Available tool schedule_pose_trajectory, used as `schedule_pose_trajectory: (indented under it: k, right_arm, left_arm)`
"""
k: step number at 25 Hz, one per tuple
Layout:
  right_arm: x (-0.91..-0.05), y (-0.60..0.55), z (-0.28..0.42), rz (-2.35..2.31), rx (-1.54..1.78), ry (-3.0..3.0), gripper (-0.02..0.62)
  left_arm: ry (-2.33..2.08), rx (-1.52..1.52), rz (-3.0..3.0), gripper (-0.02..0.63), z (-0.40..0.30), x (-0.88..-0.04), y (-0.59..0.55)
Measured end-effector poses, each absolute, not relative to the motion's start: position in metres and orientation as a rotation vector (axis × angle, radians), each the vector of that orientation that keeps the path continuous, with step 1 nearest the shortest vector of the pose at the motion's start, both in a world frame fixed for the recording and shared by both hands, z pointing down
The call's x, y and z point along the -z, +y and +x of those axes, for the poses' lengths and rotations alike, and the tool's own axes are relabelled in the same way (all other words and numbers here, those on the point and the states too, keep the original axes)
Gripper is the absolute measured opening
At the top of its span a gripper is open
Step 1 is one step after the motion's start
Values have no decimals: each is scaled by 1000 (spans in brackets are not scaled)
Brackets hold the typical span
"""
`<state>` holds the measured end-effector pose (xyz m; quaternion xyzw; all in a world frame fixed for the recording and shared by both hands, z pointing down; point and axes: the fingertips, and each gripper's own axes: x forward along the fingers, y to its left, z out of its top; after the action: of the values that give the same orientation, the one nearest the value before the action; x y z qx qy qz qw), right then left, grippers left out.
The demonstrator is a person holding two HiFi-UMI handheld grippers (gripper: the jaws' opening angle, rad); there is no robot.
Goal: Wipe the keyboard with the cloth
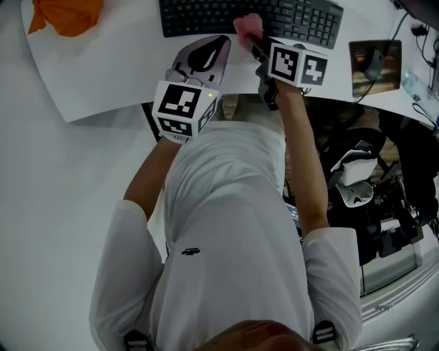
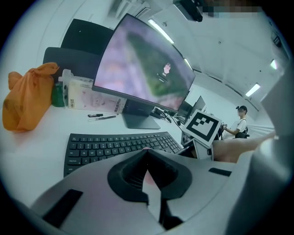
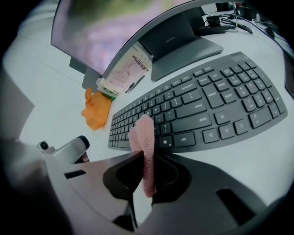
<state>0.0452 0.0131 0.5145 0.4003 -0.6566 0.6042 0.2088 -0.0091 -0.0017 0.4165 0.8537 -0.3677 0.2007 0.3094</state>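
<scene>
Likely to lose the cloth (image 3: 143,133) on a hard drag: pinched only as a narrow folded strip in the right gripper (image 3: 146,158), clamped shut on it, with key edges there to snag the free end. Could also wipe poorly, meeting the keys with just that slim fold and skipping most of each row. Some risk, too, of pressing or scraping keys with the hard jaw tips if brought down too low, given so little fabric past them. Might also shove the keyboard (image 1: 250,17) away across the desk (image 1: 103,75), with nothing steadying it: left gripper (image 2: 147,153) closed on nothing, hovering just near of the keyboard's near edge, left of the right one, holding nothing down.

As for place: cloth gripped between the right fingers (image 3: 171,176), running up through the closed gap and sticking out past the tips toward the far side. From the head view, sitting at the keyboard's near edge, about mid-length, over the nearest key rows. Touching the keys or just above them: not possible to tell. Well apart from the orange bag (image 1: 65,14) at far left.
</scene>
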Motion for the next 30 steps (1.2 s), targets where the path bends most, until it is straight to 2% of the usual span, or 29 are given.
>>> schedule_pose_trajectory:
  k: [30]
  right_arm:
    - [-516, 23, 156, 1213, -1743, -1759, 38]
  left_arm:
    - [-896, -568, 2286, 18, 85, -415, -14]
